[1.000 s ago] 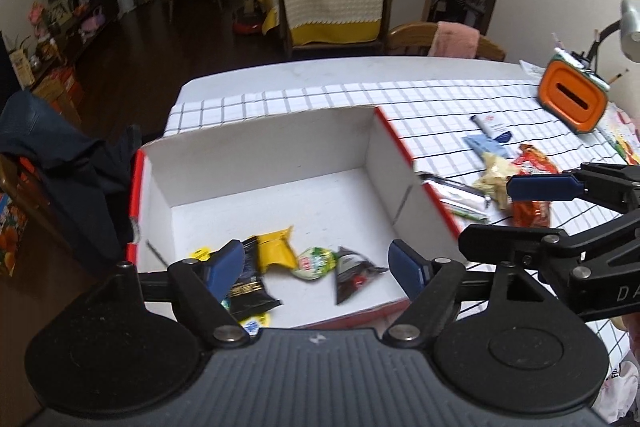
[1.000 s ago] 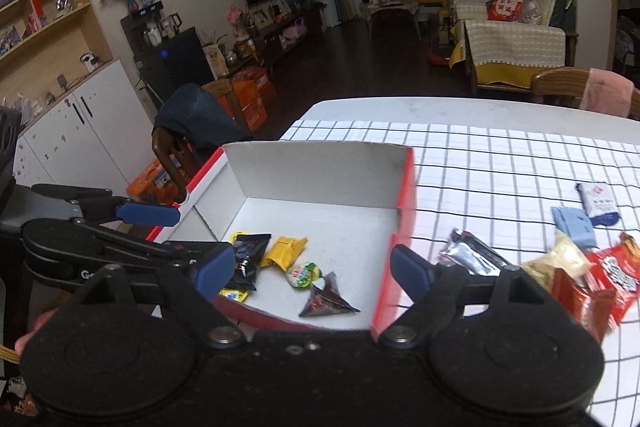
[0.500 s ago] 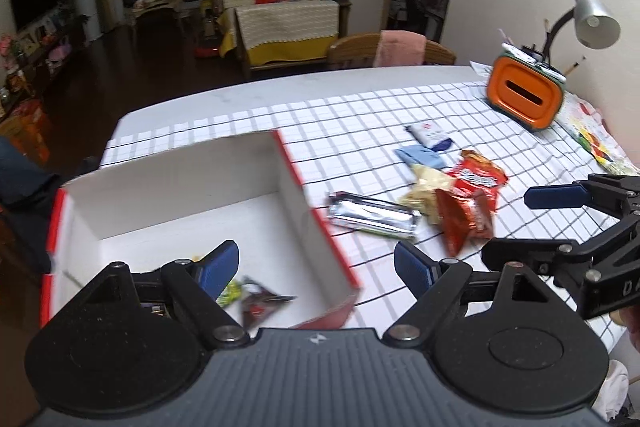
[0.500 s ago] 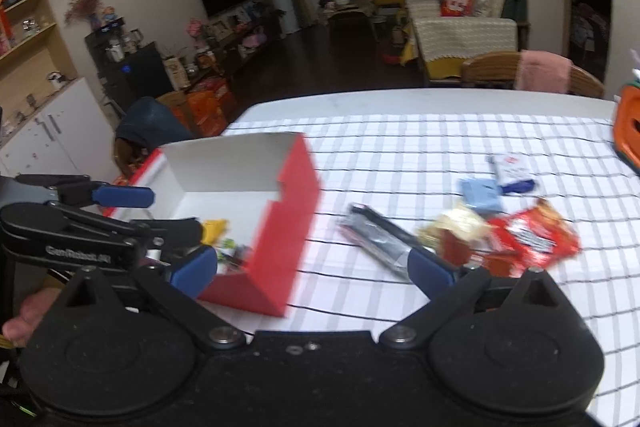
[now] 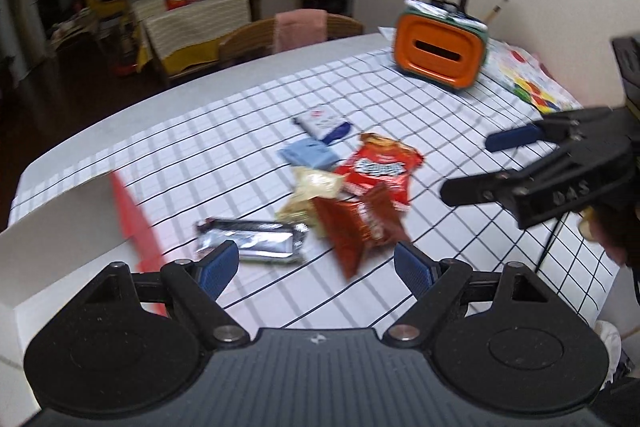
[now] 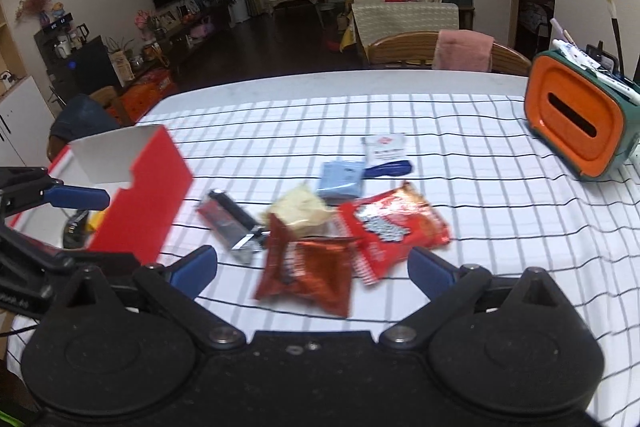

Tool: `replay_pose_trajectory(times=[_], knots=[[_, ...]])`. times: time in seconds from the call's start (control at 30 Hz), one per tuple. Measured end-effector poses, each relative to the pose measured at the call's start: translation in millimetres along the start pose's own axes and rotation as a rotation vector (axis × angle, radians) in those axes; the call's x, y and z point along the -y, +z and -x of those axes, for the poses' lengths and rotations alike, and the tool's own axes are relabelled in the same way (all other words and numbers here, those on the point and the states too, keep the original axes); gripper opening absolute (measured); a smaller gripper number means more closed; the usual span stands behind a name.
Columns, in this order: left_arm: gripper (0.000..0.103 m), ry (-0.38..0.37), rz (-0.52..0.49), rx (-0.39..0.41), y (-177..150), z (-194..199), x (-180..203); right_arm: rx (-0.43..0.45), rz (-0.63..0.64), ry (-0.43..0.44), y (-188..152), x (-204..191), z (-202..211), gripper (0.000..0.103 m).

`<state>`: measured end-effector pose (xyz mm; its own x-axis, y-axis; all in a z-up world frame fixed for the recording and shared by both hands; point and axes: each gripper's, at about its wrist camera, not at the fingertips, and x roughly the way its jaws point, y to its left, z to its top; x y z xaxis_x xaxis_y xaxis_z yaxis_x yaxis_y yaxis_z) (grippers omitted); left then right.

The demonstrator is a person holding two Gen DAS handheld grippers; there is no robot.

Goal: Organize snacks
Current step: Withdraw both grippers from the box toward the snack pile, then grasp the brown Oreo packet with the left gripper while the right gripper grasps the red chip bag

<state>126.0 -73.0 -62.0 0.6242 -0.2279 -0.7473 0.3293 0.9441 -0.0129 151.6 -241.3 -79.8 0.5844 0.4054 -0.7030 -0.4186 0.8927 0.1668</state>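
Right now the loose snacks lie in a heap on the checked tablecloth [image 6: 500,195], just right of the red box [image 6: 148,203]: a dark red crinkled packet [image 6: 308,275] nearest me, a bright red bag [image 6: 394,229] touching it, a pale packet [image 6: 298,211], a silver bar [image 6: 230,225] and a blue pack [image 6: 340,179] behind. My right gripper [image 6: 312,269] hangs above the dark red packet with its jaws spread wide and nothing in them; my left gripper [image 5: 316,263] is likewise wide and empty, between the silver bar and that packet. I judge the next pick is the dark red one: I should come down over a raised crinkle, not its flat face, and close only once clear of the neighbouring bag. Motion blur smears the labels, and the box's inside is mostly hidden.
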Motion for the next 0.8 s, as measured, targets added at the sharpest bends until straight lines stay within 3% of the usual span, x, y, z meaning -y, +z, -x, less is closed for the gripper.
replay_pose_trajectory(times=[0.33,0.8], knots=[[0.085,-0.066,-0.196,-0.079,26,-57,43,-0.032,-0.005,-0.011,5,65,-21,0.102],[0.085,-0.119,-0.466,-0.251,40,-139,74,-0.087,-0.057,0.008,-8,116,-38,0.102]])
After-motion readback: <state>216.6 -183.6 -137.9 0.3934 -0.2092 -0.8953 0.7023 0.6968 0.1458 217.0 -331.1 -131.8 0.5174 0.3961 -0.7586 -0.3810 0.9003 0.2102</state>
